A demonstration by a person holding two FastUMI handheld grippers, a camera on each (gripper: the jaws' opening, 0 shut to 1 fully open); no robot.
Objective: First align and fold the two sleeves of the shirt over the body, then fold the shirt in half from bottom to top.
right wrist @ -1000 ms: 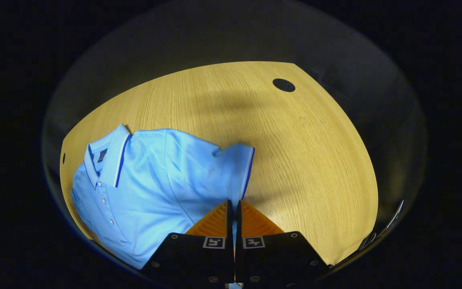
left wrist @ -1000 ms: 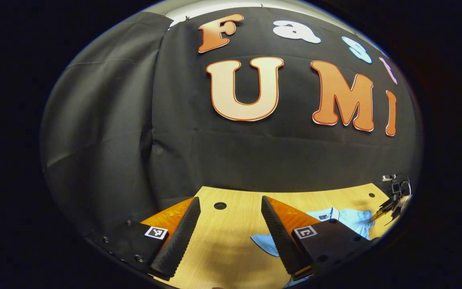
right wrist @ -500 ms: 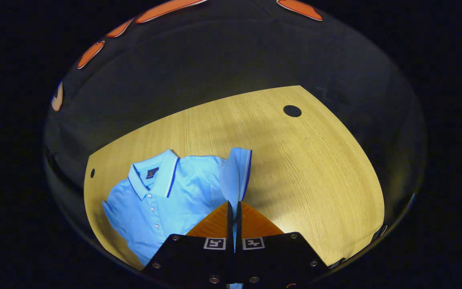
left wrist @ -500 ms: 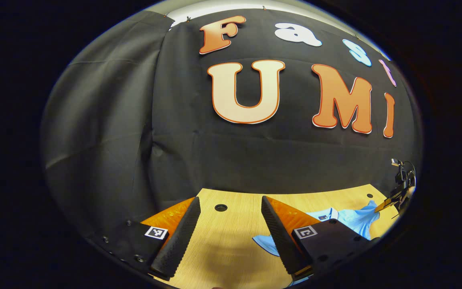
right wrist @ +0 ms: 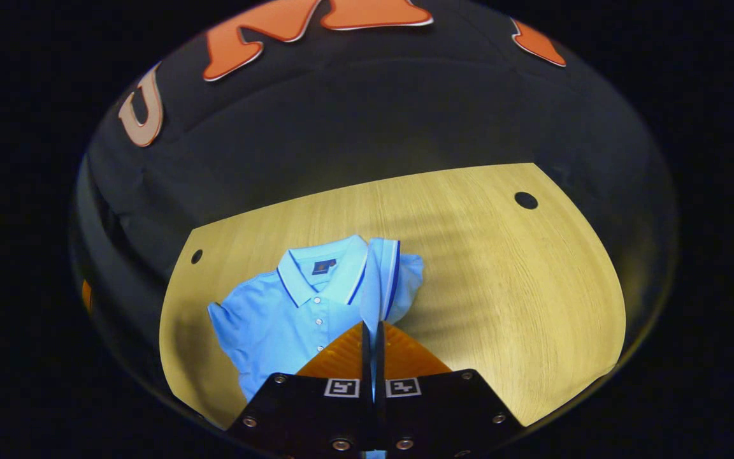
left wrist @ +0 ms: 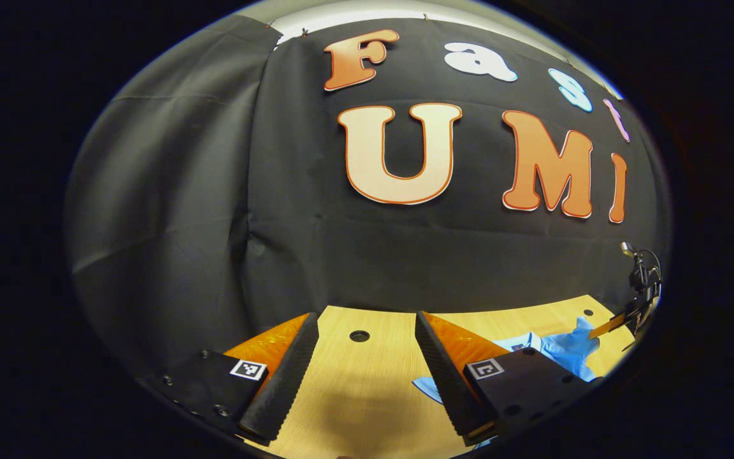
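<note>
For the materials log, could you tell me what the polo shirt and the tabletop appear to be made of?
The light blue polo shirt looks like a soft knit fabric with a slight sheen: it drapes and creases where the right gripper pinches its sleeve. The tabletop looks like wood or wood-grain laminate, smooth and matte, with fine straight grain lines; which of the two is unclear.

Light blue shirt, seemingly navy-trimmed collar; tan wood-grain table.

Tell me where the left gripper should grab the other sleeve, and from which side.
Grip the sleeve at its cuff edge, coming from the shirt's outer side over bare table. It lies flat, pointing outward, so that hem is probably the easiest edge to pinch.
</note>
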